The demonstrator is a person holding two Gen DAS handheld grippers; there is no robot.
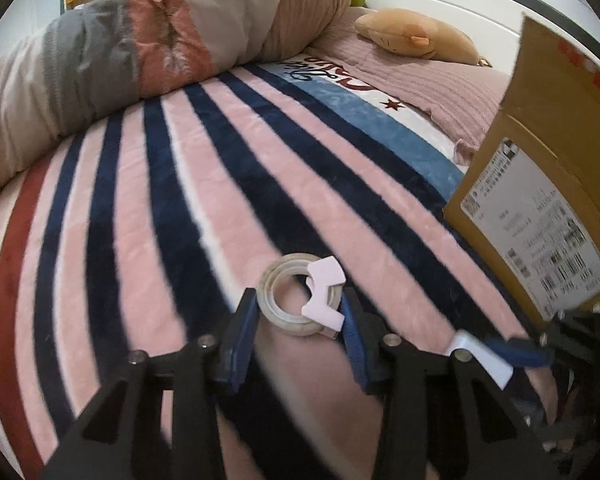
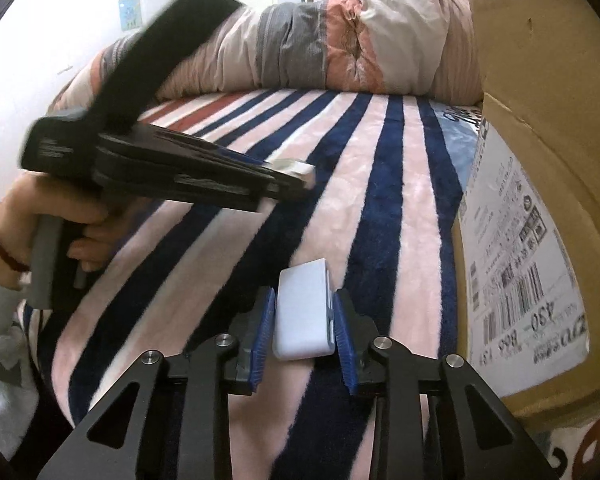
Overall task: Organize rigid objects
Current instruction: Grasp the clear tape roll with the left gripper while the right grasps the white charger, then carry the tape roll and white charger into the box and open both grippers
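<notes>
Left wrist view: I am clamping my left gripper (image 1: 298,312) on the tape roll (image 1: 296,294); my right gripper (image 2: 304,320) is squeezing the white block (image 2: 304,314), both needing level carrying into the cardboard box (image 2: 540,200).

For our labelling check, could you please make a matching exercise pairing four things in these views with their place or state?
Things:
1. tape roll
2. white block
3. cardboard box
4. plush toy

Places or states:
A. lying far back on the pink cover
B. between the left gripper's fingers
C. standing on the bed at the right, label showing
D. between the right gripper's fingers

Pairs: 1-B, 2-D, 3-C, 4-A
</notes>
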